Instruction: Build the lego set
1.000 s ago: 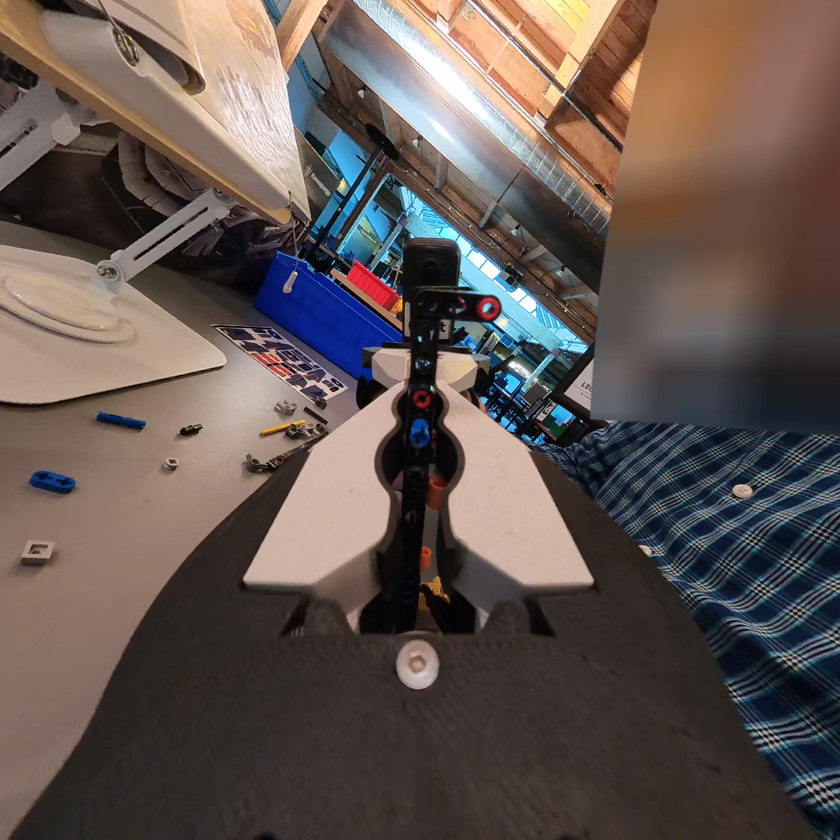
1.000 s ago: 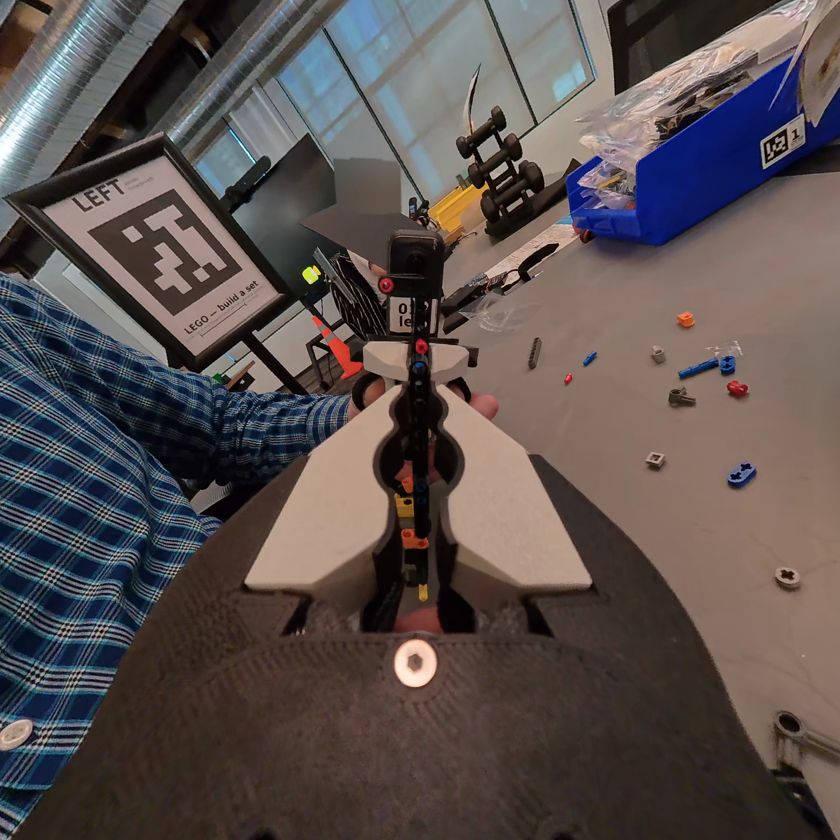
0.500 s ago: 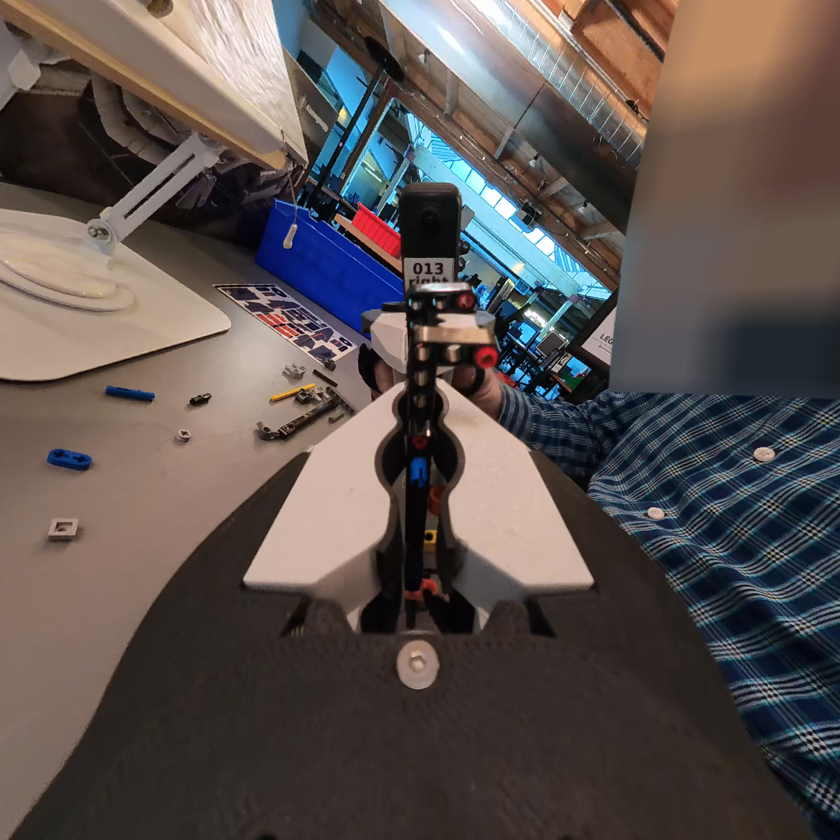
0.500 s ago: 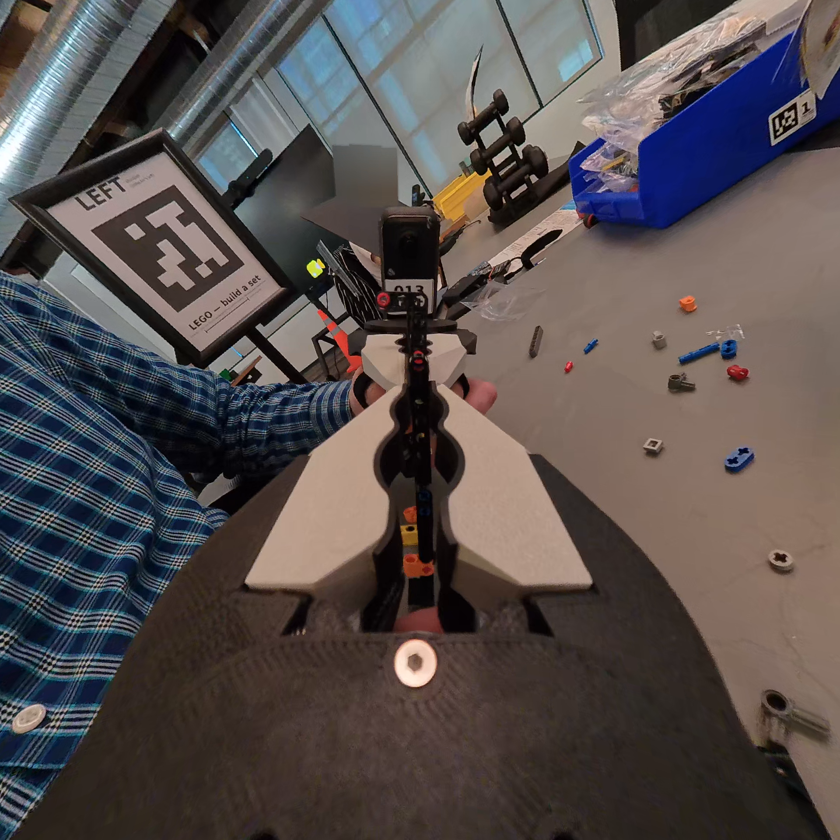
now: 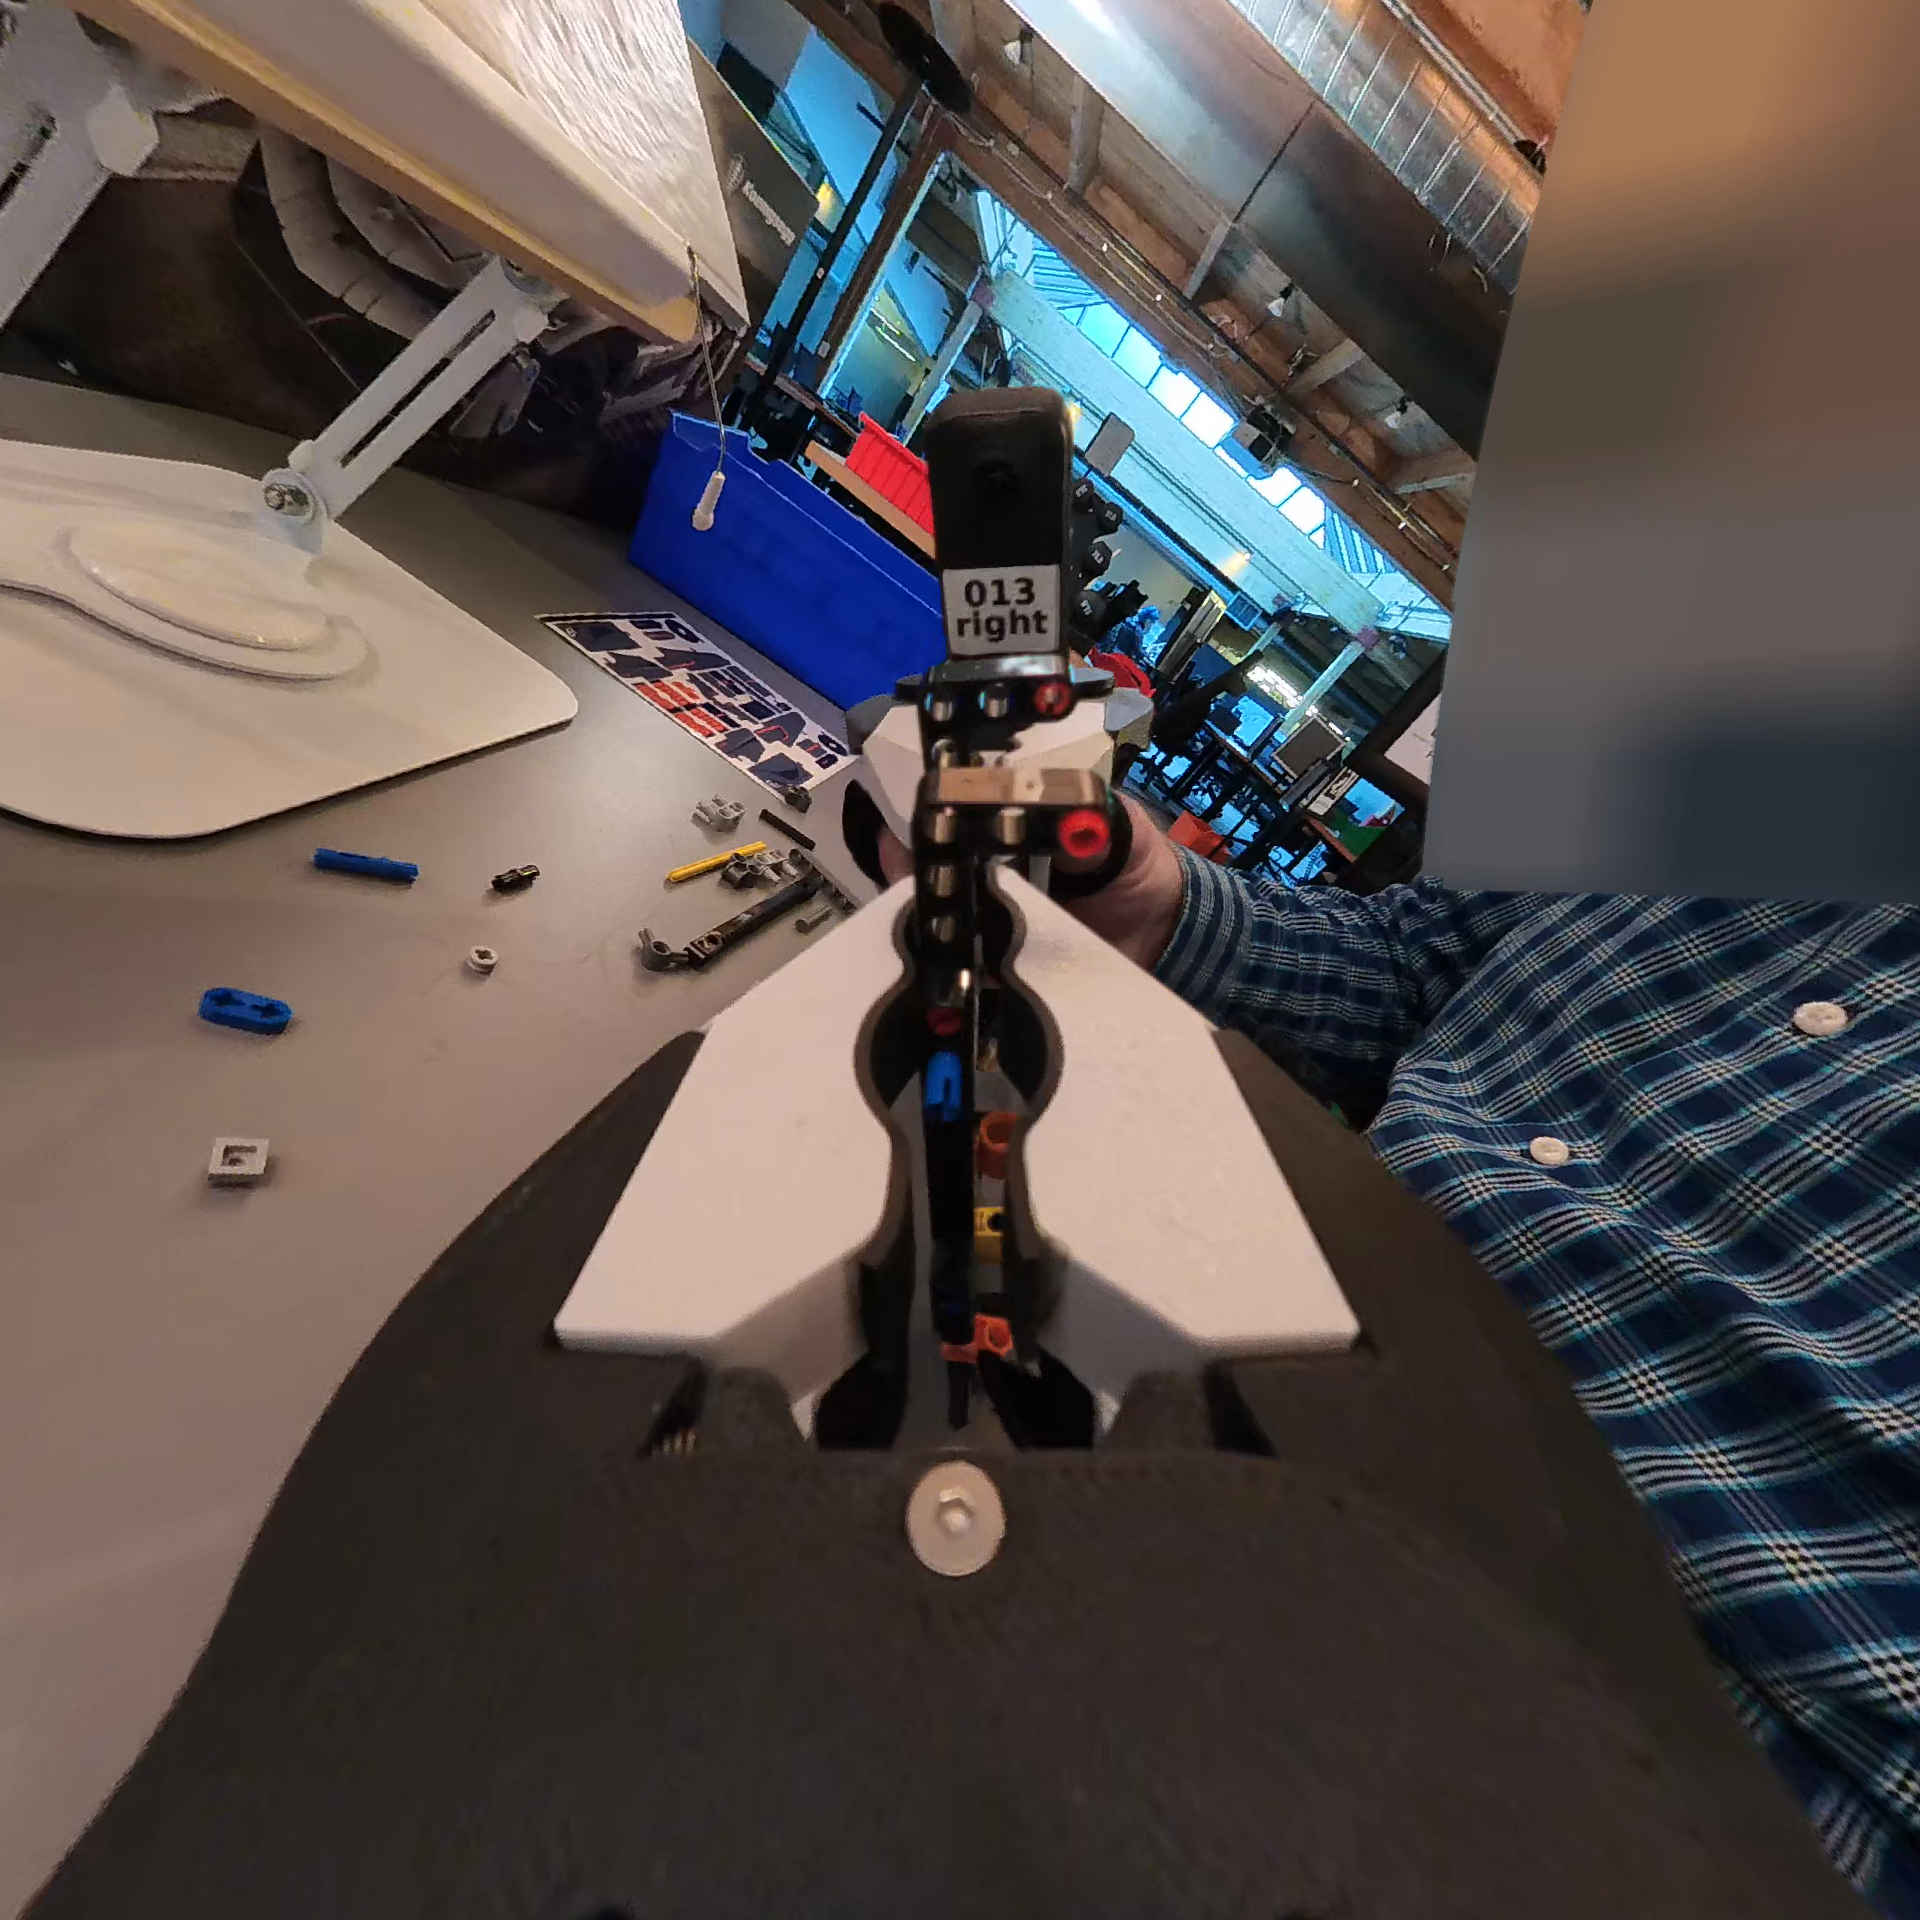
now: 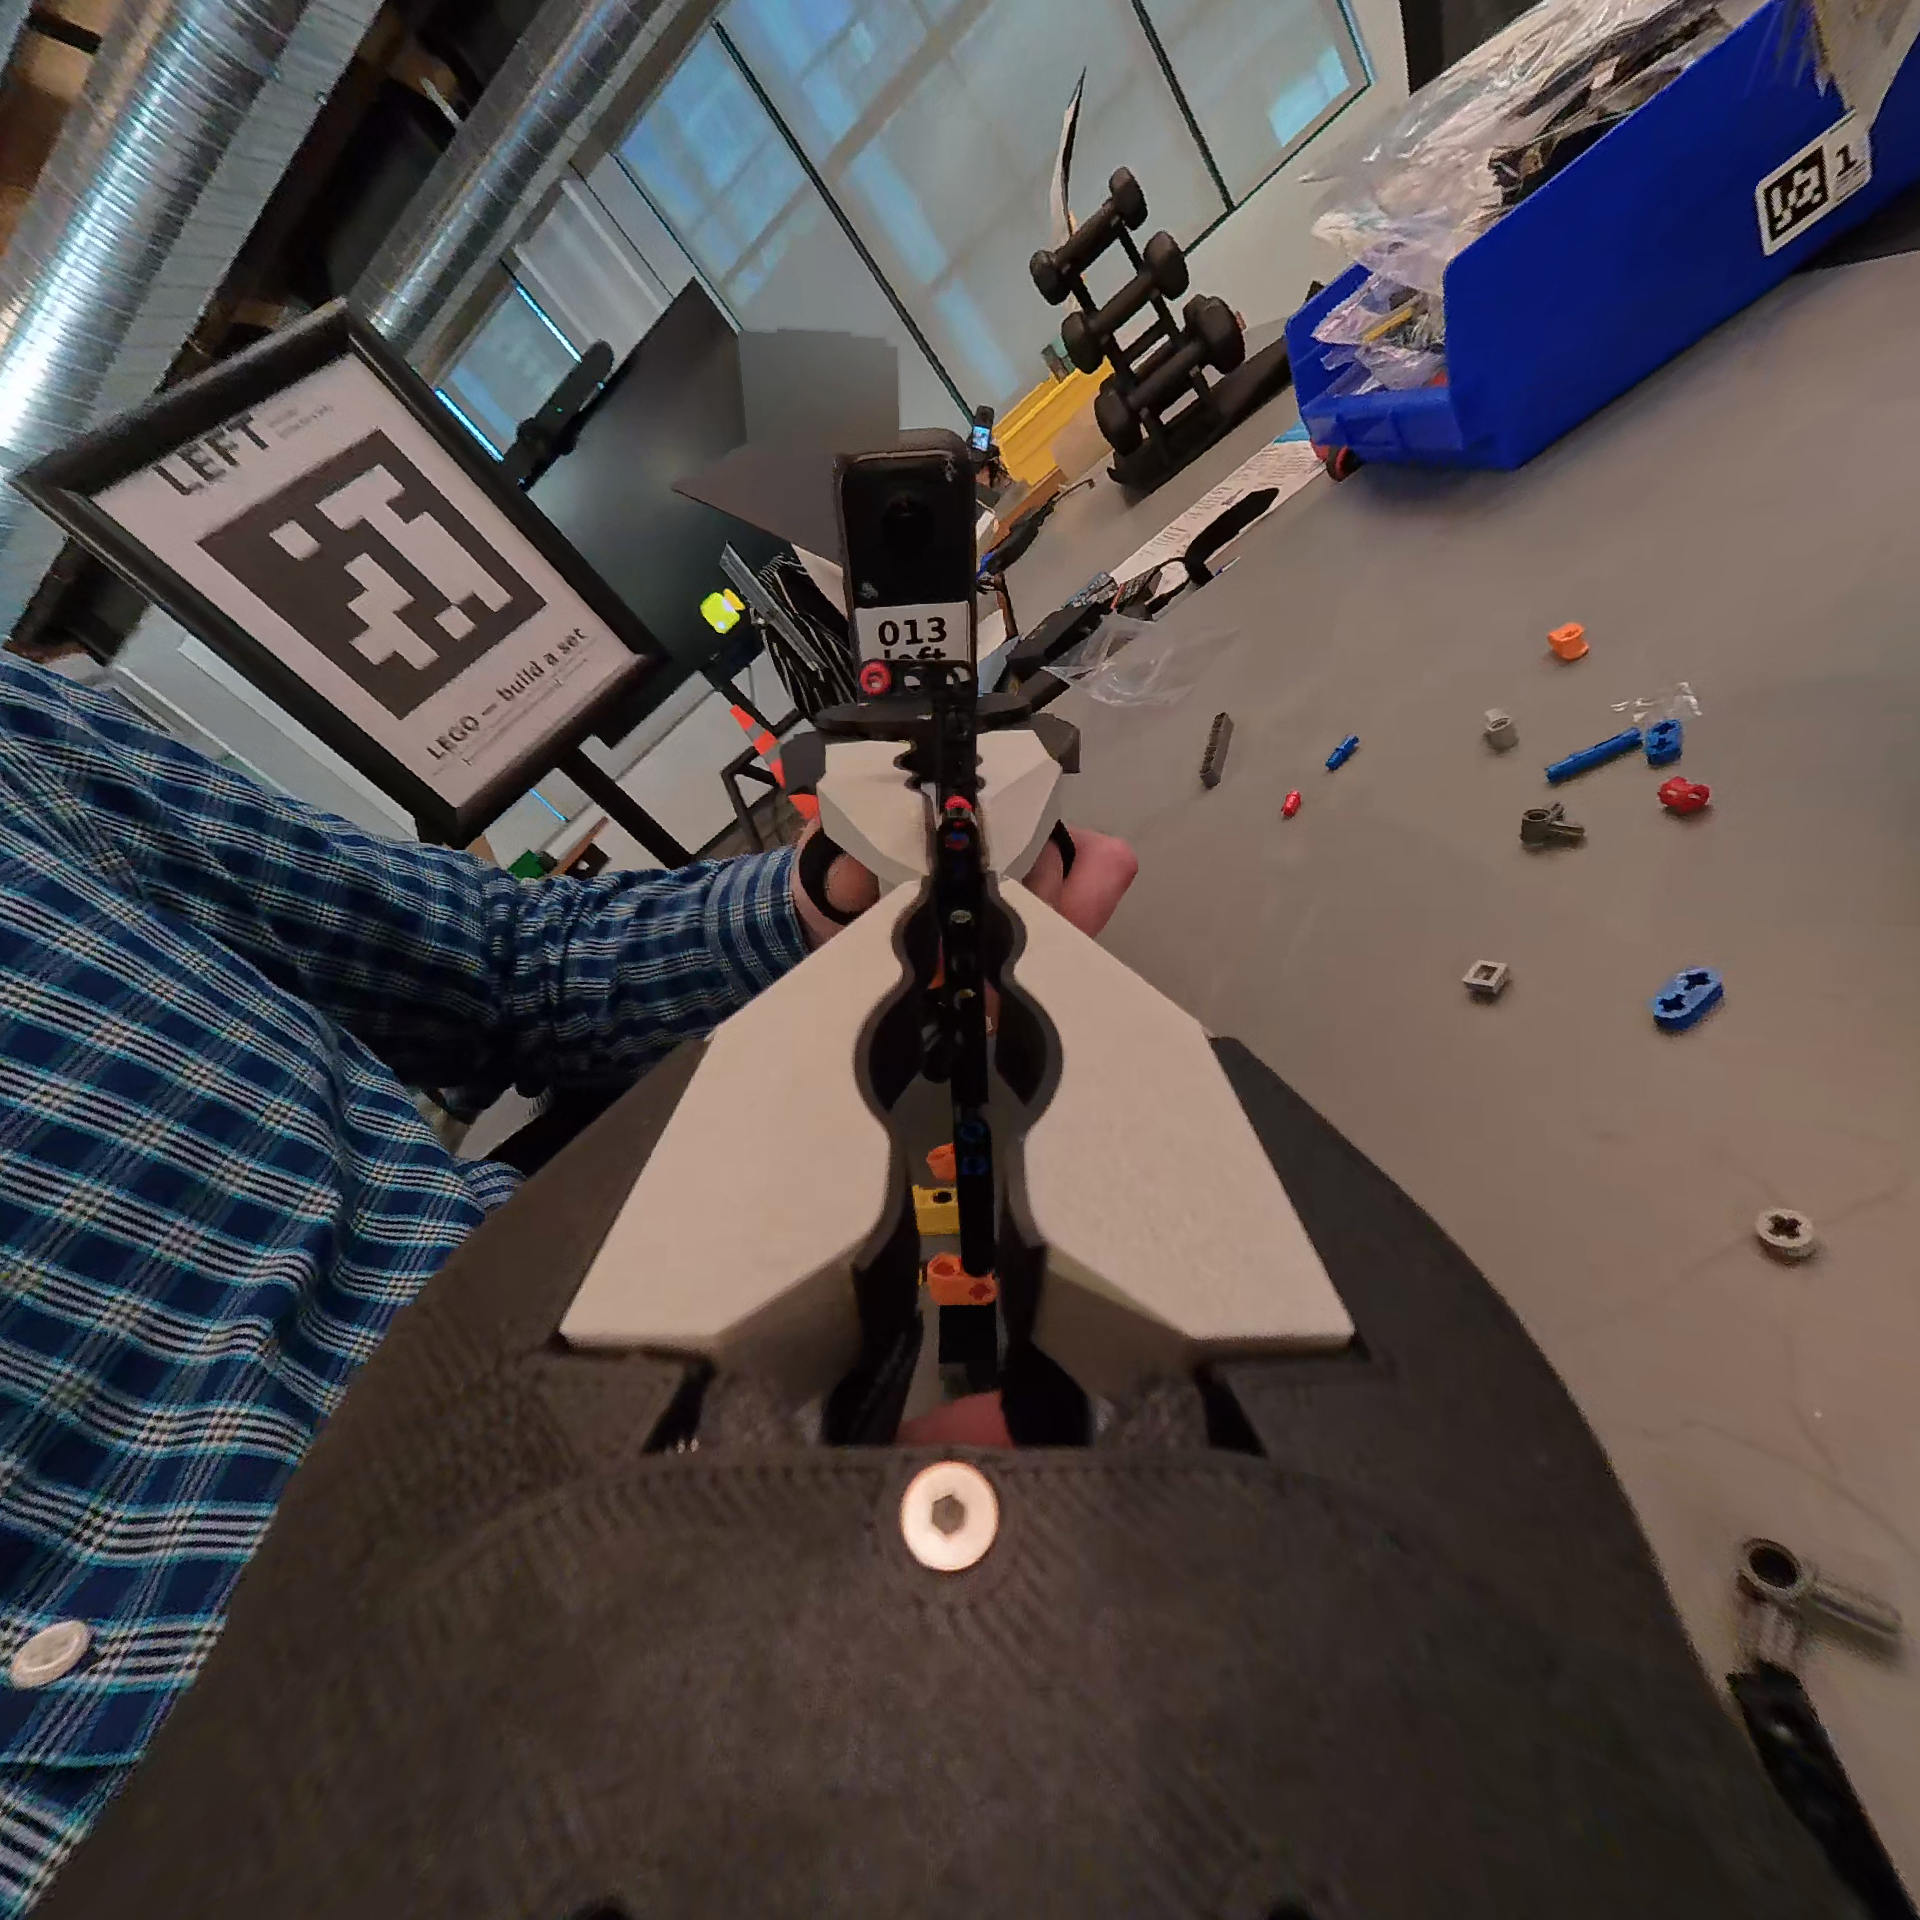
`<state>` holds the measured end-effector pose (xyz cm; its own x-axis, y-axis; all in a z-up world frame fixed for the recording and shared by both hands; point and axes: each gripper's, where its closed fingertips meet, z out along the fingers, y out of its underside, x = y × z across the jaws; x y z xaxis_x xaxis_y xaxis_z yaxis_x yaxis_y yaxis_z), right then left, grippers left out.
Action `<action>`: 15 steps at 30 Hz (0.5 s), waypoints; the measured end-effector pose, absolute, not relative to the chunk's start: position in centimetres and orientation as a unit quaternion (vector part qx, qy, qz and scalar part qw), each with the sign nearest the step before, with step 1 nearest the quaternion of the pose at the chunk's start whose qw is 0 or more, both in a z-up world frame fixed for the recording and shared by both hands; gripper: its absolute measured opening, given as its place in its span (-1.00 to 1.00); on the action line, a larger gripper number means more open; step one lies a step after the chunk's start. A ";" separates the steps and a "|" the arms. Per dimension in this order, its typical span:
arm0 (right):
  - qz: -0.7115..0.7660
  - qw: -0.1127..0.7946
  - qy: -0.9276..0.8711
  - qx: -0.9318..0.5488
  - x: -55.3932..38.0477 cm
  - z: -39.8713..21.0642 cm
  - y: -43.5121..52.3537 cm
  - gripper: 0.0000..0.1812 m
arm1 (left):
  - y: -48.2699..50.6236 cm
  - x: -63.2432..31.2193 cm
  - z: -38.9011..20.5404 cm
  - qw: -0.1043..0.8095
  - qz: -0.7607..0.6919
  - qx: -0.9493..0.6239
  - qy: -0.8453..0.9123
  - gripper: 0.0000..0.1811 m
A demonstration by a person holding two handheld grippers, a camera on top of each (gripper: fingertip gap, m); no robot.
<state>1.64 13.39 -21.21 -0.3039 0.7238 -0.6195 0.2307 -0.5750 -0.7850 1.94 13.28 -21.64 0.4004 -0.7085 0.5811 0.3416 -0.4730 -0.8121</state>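
Observation:
A Lego assembly [image 5: 945, 1153], a long black beam with red, blue, orange and yellow parts and a grey cross piece [image 5: 1013, 790] at its far end, is held in the air between both grippers, which face each other. My left gripper [image 5: 956, 909] is shut on it. My right gripper [image 6: 958, 899] is shut on the same assembly [image 6: 966, 1049] from the other end. In the left wrist view the right gripper [image 5: 997, 748] shows just beyond my fingertips. In the right wrist view the left gripper [image 6: 935, 805] does likewise.
Loose parts lie on the grey table [image 5: 312, 1299]: a blue axle [image 5: 364, 864], a blue link [image 6: 1685, 997], a grey square piece [image 6: 1486, 977], a black beam [image 5: 738, 920]. A blue bin [image 6: 1610, 312], a sticker sheet [image 5: 707, 696] and a white lamp base [image 5: 260, 644] stand farther off. Only a small space, under 4 cm, lies between the two pairs of fingers. The blue link [image 6: 1685, 997] is about equally far from each gripper, around 15 cm. It turns up in the left wrist view [image 5: 259, 1003] as well.
Both grippers have tilted down toward the table and drawn closer together along the assembly. The grey cross piece with its red pin has turned into the left wrist view.

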 end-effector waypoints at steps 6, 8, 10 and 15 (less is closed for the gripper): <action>0.646 0.232 -0.454 -0.569 1.2 -20.3 12.9 -0.94 | 12.7 1.7 -20.7 0.499 -0.573 -0.636 0.136 -0.95; 0.639 0.245 -0.459 -0.567 1.2 -19.9 12.7 -0.94 | 12.4 1.7 -20.4 0.499 -0.585 -0.624 0.142 -0.95; 0.636 0.251 -0.466 -0.562 1.1 -19.6 12.3 -0.93 | 12.0 1.8 -20.3 0.500 -0.590 -0.615 0.152 -0.95; 0.635 0.252 -0.477 -0.553 1.3 -20.2 11.8 -0.92 | 11.8 1.9 -20.1 0.500 -0.608 -0.599 0.145 -0.95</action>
